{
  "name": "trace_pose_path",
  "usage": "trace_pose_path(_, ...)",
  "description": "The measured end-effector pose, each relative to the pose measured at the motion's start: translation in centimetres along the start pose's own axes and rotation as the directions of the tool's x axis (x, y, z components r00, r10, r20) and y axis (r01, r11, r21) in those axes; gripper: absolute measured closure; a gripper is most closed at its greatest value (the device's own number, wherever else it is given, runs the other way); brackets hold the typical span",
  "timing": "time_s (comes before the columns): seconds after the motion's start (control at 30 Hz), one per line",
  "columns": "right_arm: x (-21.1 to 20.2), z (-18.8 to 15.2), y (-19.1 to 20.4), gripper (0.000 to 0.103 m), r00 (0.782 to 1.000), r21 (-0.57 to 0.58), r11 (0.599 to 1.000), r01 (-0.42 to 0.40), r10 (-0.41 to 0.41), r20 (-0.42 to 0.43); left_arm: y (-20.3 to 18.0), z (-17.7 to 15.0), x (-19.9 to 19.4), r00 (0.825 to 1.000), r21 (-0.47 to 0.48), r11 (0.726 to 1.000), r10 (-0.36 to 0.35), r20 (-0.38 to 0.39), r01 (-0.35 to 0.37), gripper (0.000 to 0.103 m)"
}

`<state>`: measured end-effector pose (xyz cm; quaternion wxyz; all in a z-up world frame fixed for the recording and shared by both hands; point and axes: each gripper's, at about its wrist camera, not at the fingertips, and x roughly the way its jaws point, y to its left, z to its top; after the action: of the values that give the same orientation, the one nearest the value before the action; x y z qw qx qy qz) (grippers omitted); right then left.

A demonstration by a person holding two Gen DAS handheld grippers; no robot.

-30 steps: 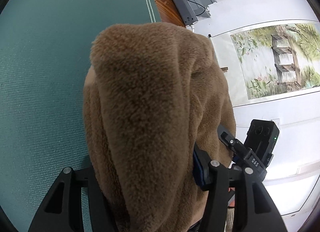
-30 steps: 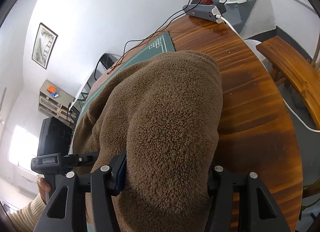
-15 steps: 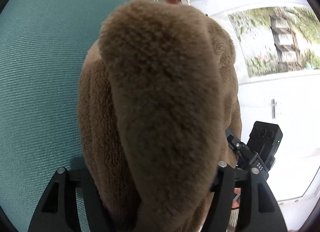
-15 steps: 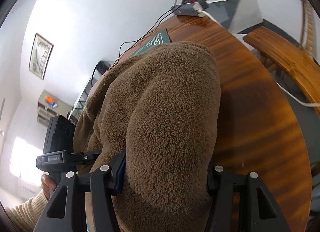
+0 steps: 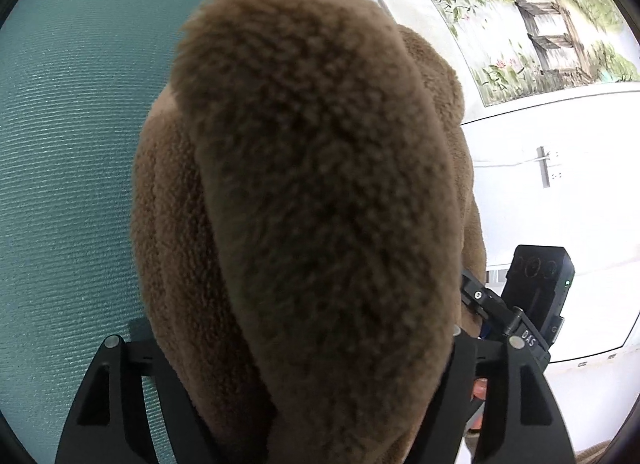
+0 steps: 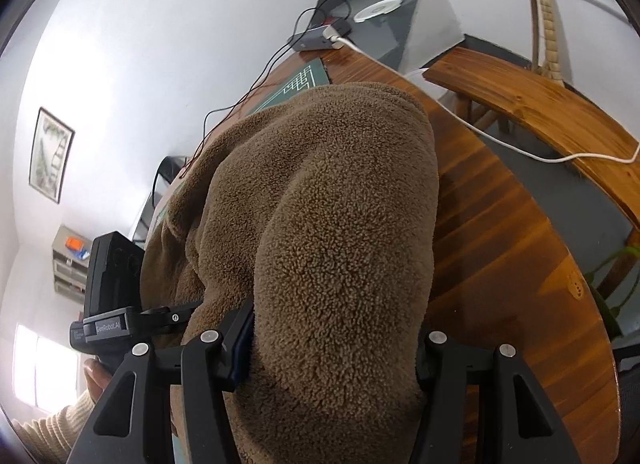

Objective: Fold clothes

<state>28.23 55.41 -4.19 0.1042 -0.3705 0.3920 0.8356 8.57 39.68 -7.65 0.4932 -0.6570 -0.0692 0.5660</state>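
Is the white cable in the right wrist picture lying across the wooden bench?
Yes, the white cable runs from the grey box on the table and drapes over the wooden bench.

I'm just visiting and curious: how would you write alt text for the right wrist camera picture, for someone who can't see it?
A thick fold of brown fleece garment bulges up between the black fingers of the right gripper, filling the middle of the view. Beneath it lie a round wooden table and a green mat; the left gripper shows at lower left.
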Motion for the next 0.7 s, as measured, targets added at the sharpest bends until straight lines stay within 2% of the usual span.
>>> trace_pose_path(0.2, 1.8, 2.6, 0.1, 0.045, 1.000, -0.059, 0.998, 0.025, -0.024, 0.010, 0.9, 2.2, -0.5, 1.000, -0.041, 0.999, -0.018, 0.026, 0.019, 0.027)
trace_pose_path(0.4, 4.5, 6.4, 0.2, 0.044, 1.000, -0.126, 0.992, 0.029, -0.029, -0.001, 2.0, 4.7, -1.3, 0.996, -0.075, 0.997, -0.020, 0.086, 0.026, 0.027)
trace_pose_path(0.6, 5.7, 9.2, 0.3, 0.044, 0.999, -0.155, 0.988, -0.003, -0.002, -0.033, 2.7, 6.4, -2.9, 0.995, -0.118, 0.993, 0.003, 0.098, 0.008, 0.027)
trace_pose_path(0.7, 4.0, 9.9, 1.1, 0.044, 0.999, -0.172, 0.984, -0.047, 0.044, -0.020, 1.7, 6.4, -5.3, 0.991, -0.073, 0.997, 0.030, 0.131, -0.020, 0.030)
